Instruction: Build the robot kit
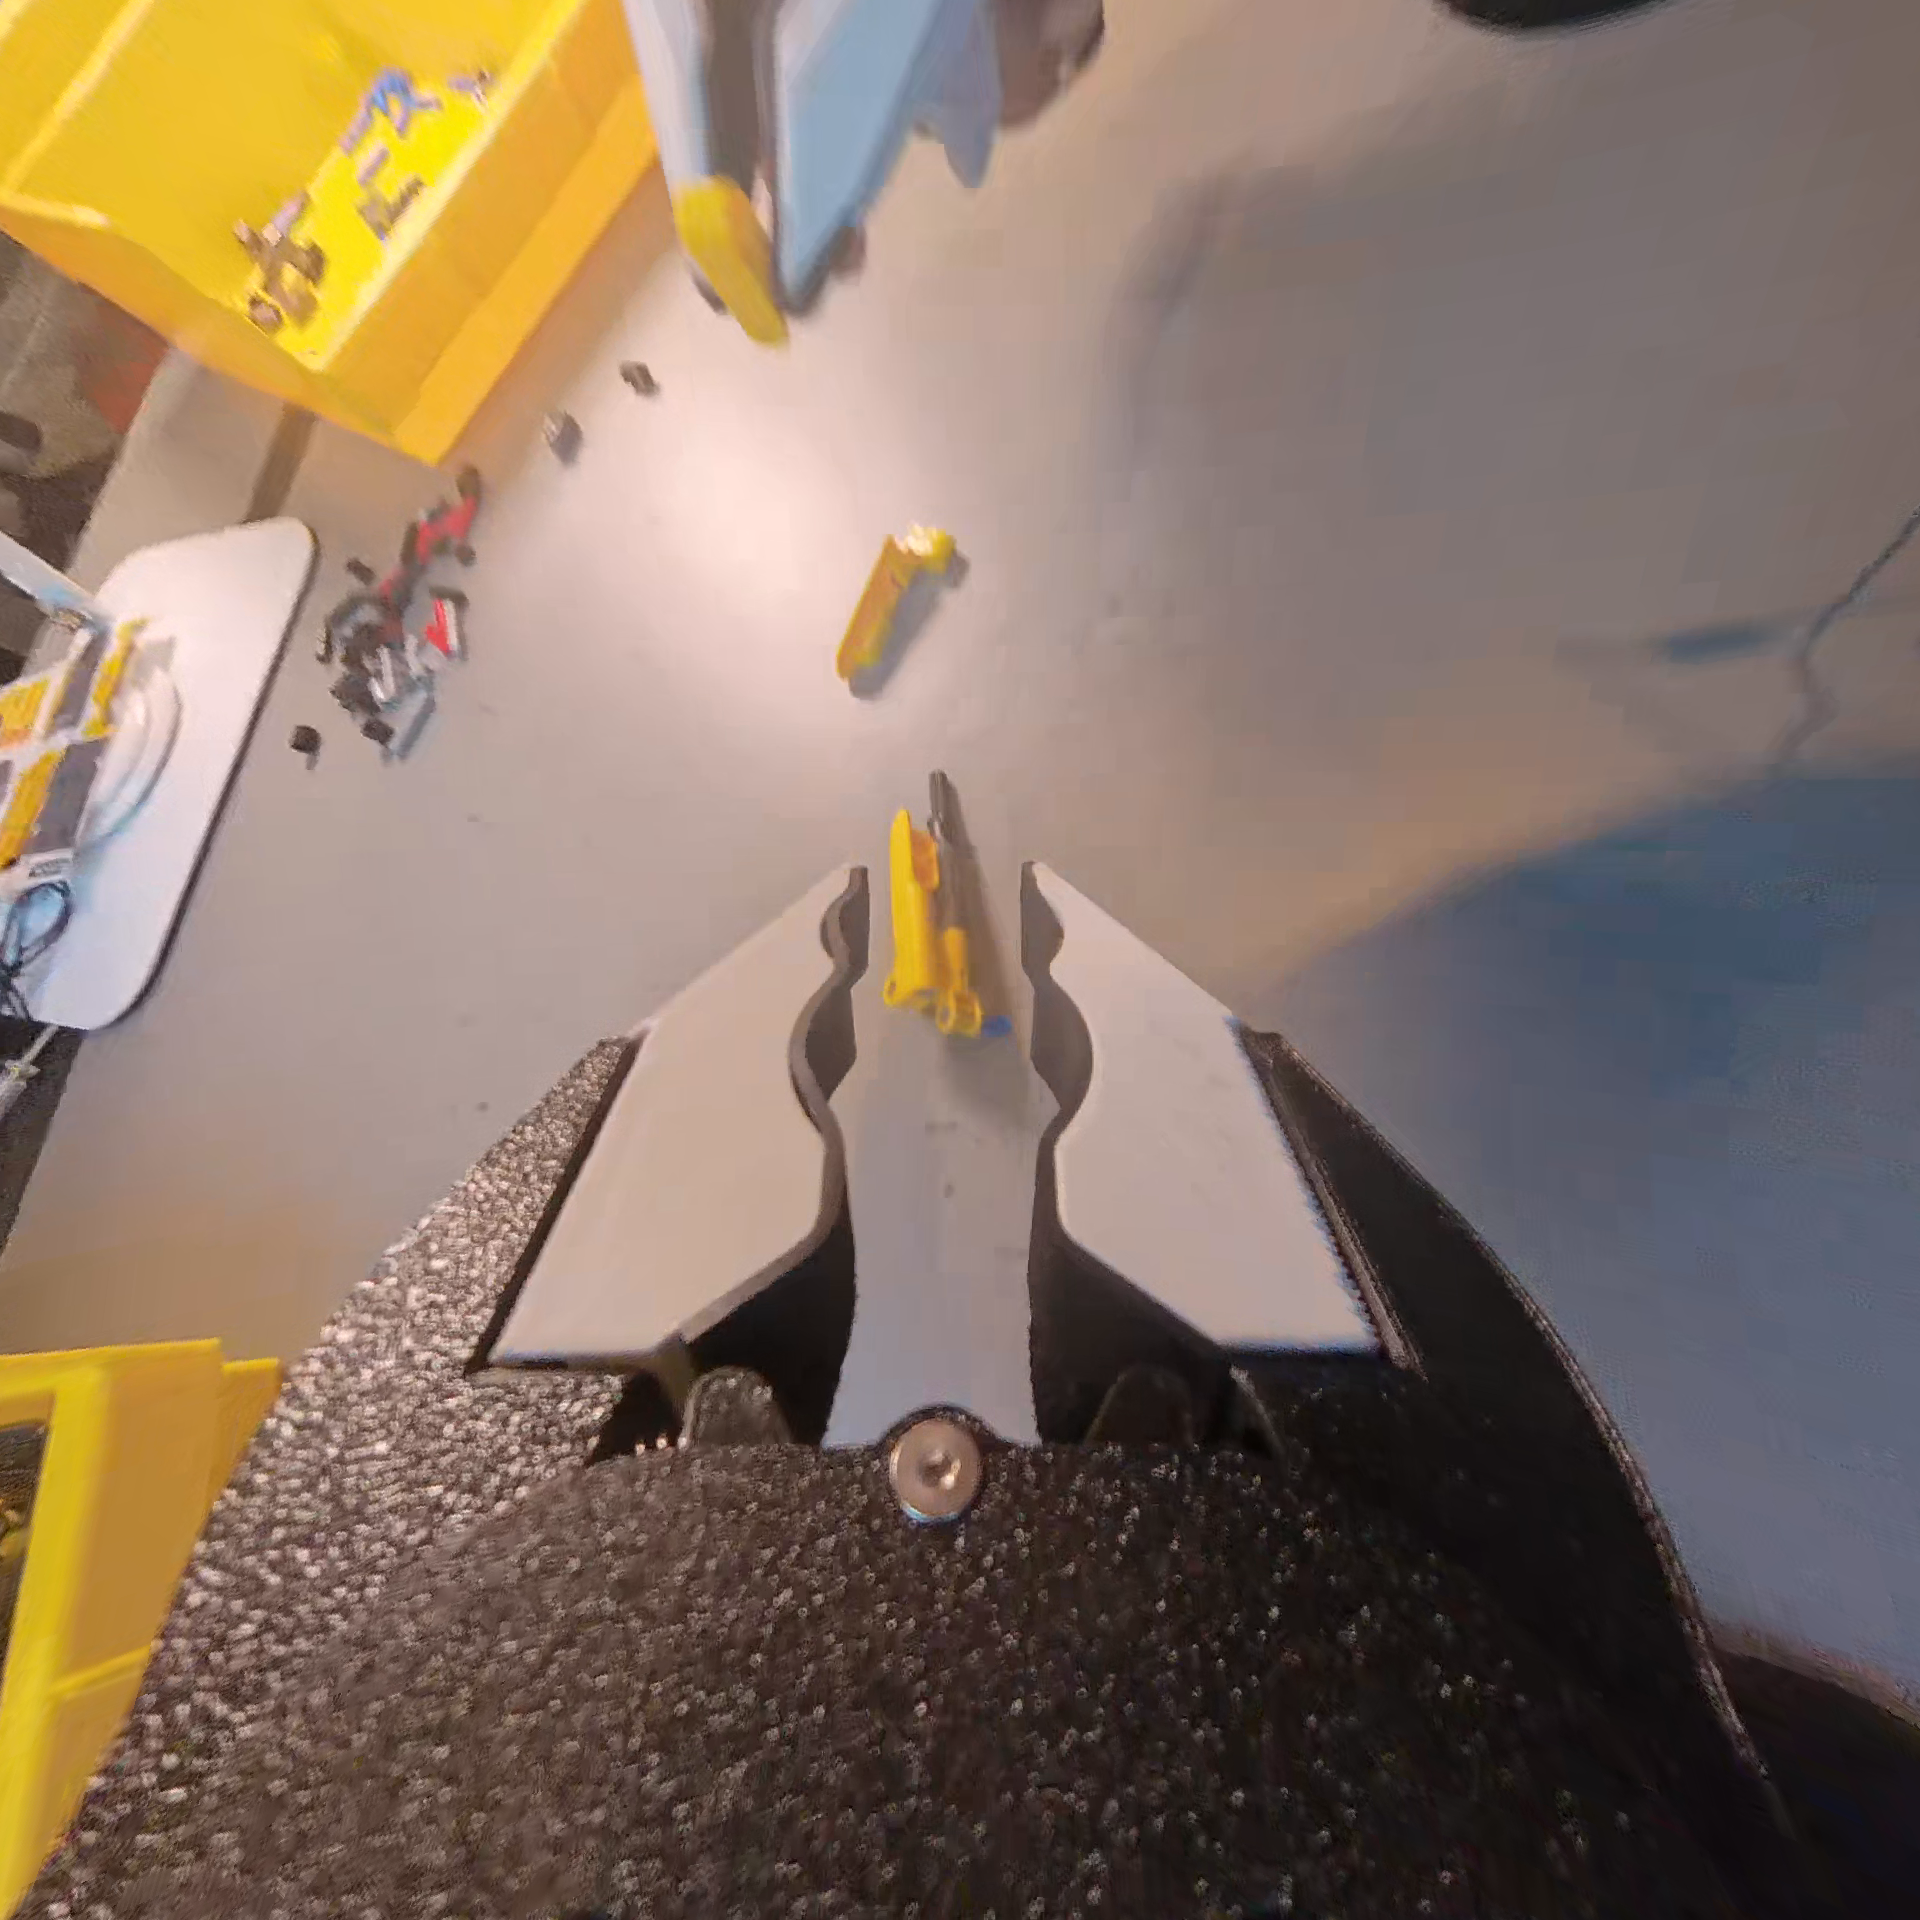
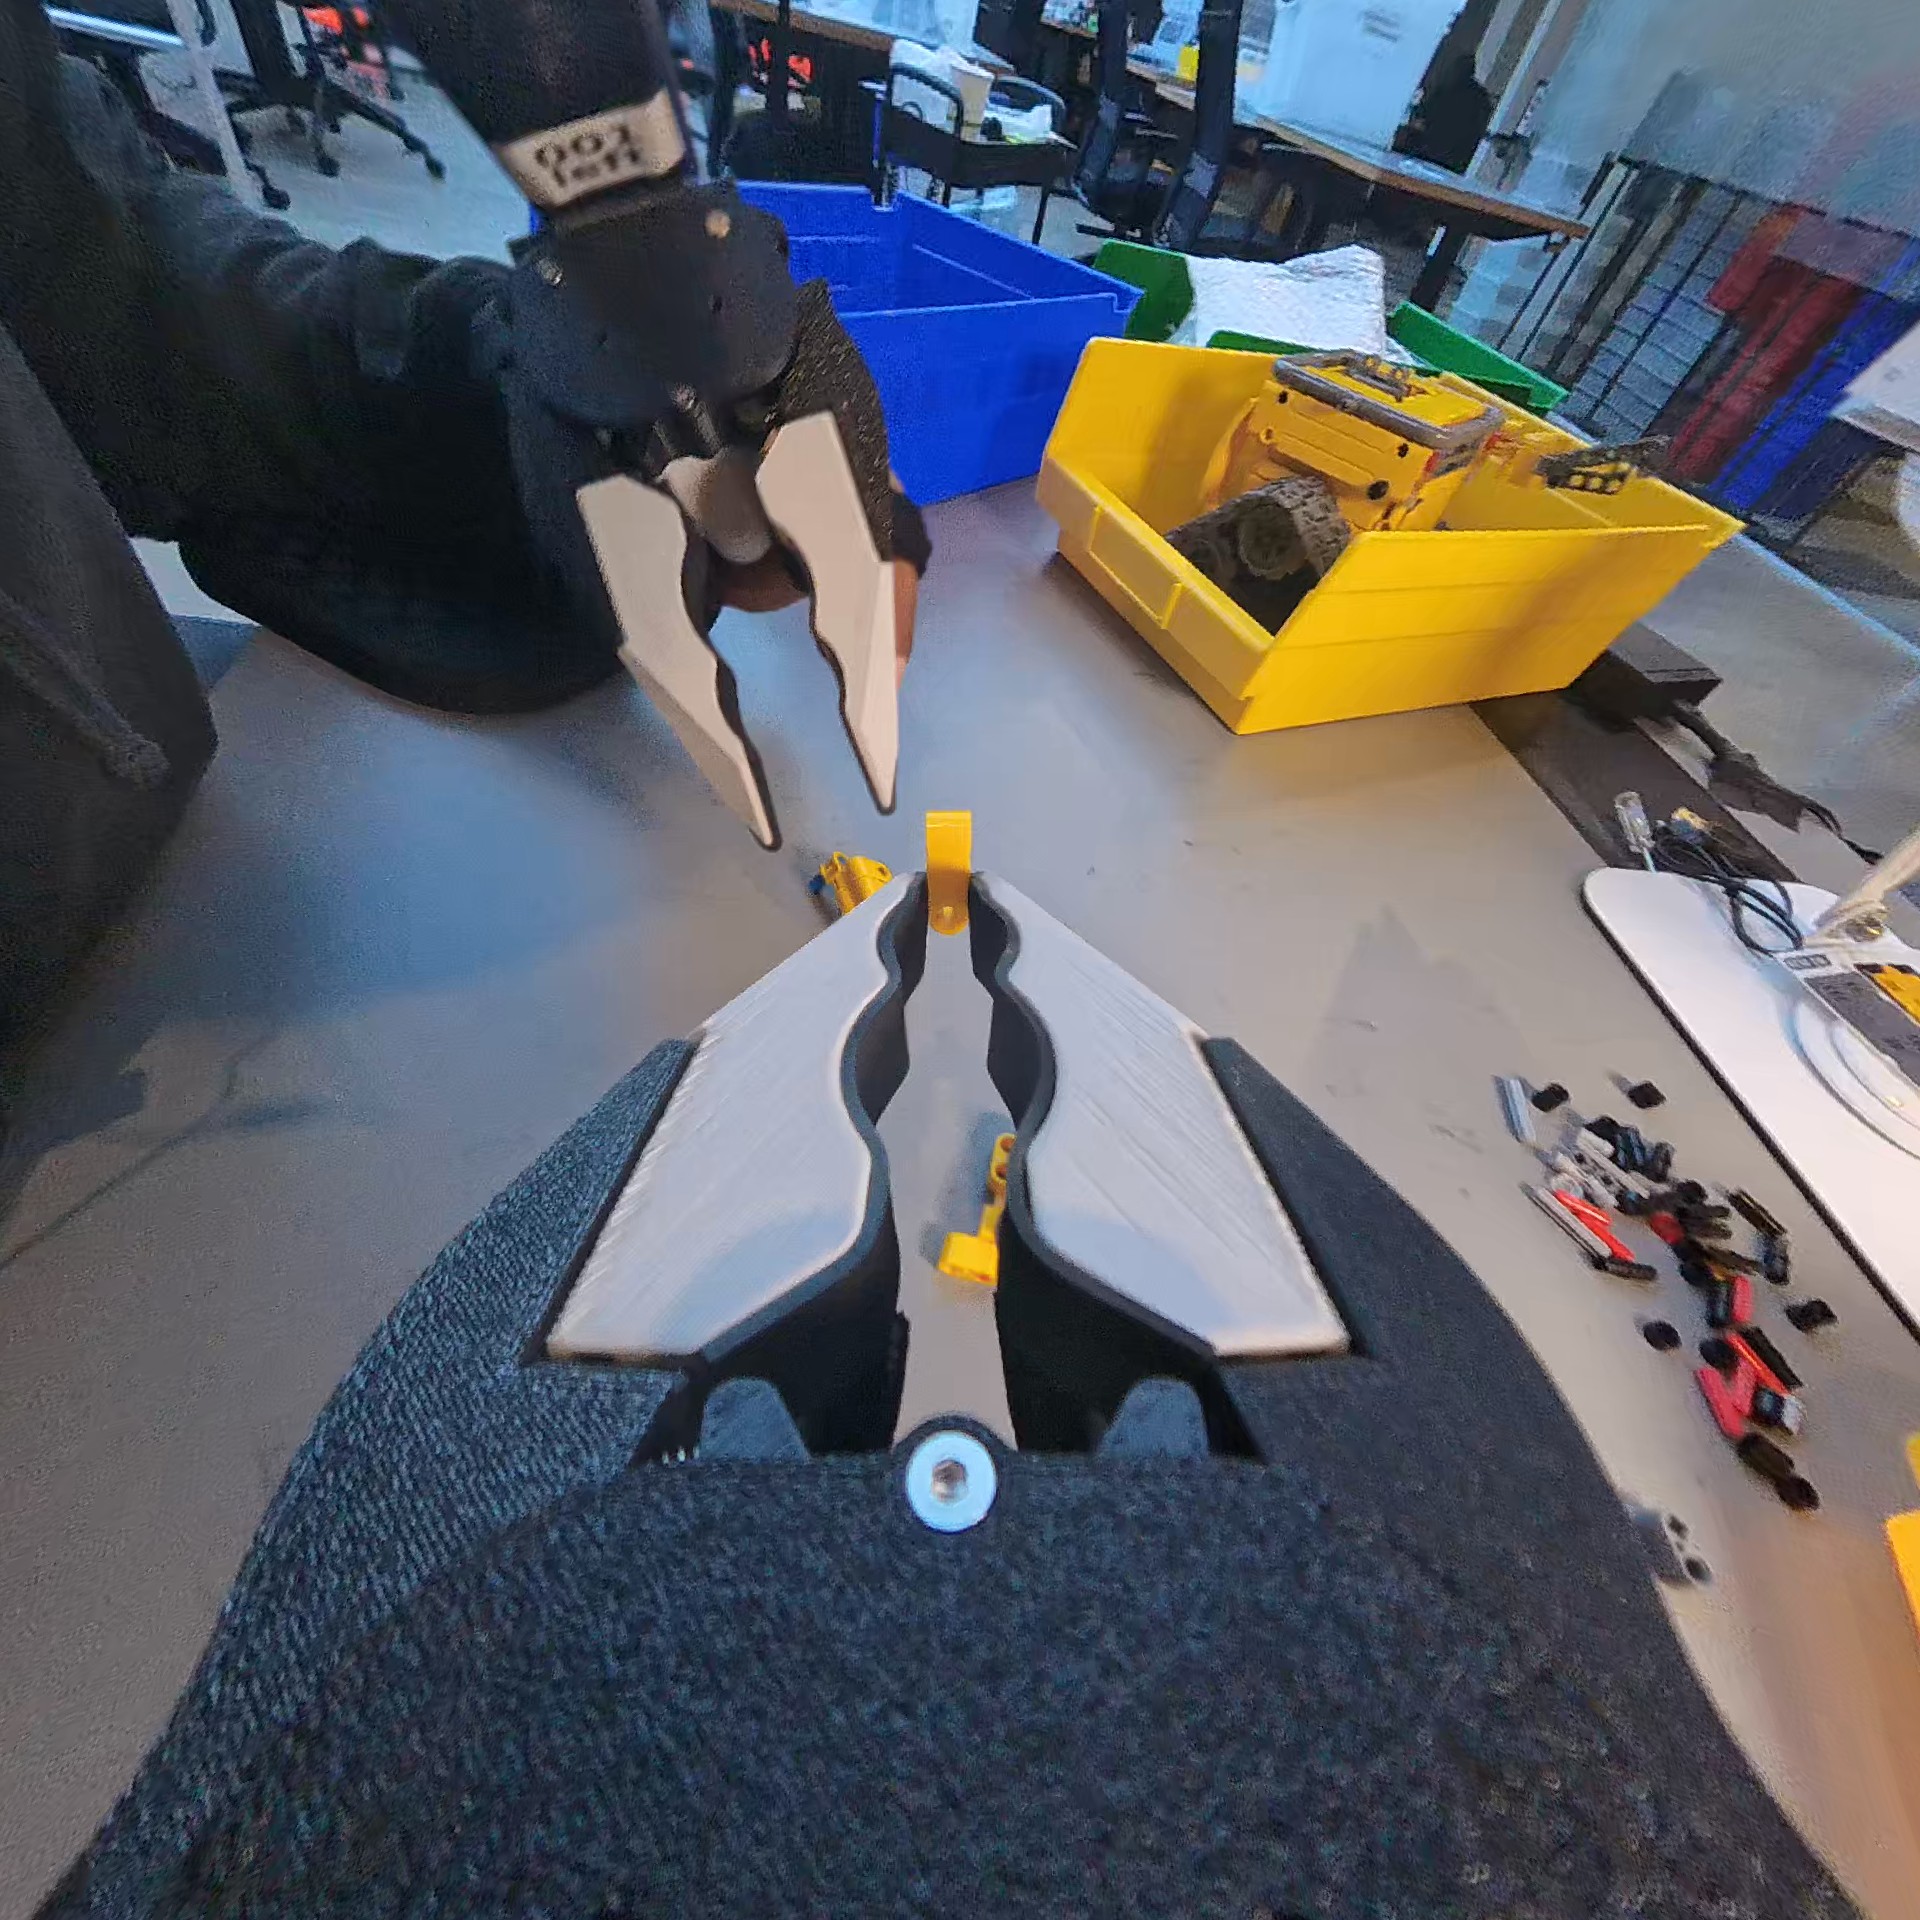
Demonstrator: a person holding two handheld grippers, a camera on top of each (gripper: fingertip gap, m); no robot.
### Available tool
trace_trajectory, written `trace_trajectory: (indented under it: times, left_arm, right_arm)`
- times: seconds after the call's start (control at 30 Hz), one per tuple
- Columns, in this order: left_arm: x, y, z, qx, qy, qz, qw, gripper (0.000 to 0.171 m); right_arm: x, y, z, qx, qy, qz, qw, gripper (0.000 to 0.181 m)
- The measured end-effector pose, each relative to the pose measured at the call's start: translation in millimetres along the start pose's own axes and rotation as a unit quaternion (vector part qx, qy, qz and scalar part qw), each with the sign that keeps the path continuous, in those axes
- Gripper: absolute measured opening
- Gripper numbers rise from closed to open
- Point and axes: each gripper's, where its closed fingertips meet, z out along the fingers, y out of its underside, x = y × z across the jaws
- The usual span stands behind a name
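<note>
My left gripper (image 1: 945,883) is open and low over the grey table (image 1: 1195,520). A small yellow and black brick assembly (image 1: 930,925) lies on the table between its fingertips, untouched. My right gripper (image 2: 948,888) is shut on a small yellow curved piece (image 2: 948,836) and holds it upright above the table. The left gripper (image 2: 826,821) also shows in the right wrist view, open, just above the yellow assembly (image 2: 852,878). The right gripper (image 1: 758,208) shows blurred at the top of the left wrist view with its yellow piece (image 1: 727,249). Another yellow part (image 1: 896,603) lies farther out.
A yellow bin (image 2: 1455,644) holds a yellow tracked vehicle model (image 2: 1340,447). A blue bin (image 2: 966,343) and green bins stand behind it. A pile of small black and red parts (image 2: 1683,1226) lies by a white board (image 2: 1714,997). A dark sleeve (image 2: 312,416) is at left. Across from one pair of fingers to the other is roughly 10 cm.
</note>
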Motion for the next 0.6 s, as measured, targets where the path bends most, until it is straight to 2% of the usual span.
trace_trajectory:
  times: [0.17, 0.27, 0.4, 0.47, 0.53, 0.6]
  left_arm:
    - [-1.3, 26.4, 22.3, -0.072, 0.006, -0.011, 0.997, 0.035]
    - [0.6, 31.0, 27.2, -0.081, 0.031, -0.030, 0.996, 0.015]
    - [-2.6, 32.0, 29.2, -0.078, 0.053, -0.094, 0.991, 0.014]
    - [3.4, 18.9, 27.1, -0.031, 0.106, -0.165, 0.980, 0.014]
    - [4.5, -10.2, 16.2, 0.052, 0.169, -0.250, 0.952, 0.015]
    - [1.3, -32.4, 4.7, 0.112, 0.202, -0.286, 0.930, 0.015]
  right_arm:
    - [0.1, 6.8, -3.3, -0.002, -0.007, 0.005, 1.000, 0.007]
    - [-3.8, 9.8, -2.4, -0.009, -0.014, -0.003, 1.000, 0.007]
    - [-2.4, 11.4, -3.8, -0.003, -0.019, 0.014, 1.000, 0.007]
    - [-1.1, 12.9, -3.8, 0.002, -0.019, 0.017, 1.000, 0.007]
    - [-2.3, 9.0, -4.8, 0.025, -0.030, 0.031, 0.999, 0.007]
    - [-5.6, 0.7, -8.0, 0.061, -0.053, 0.059, 0.995, 0.007]
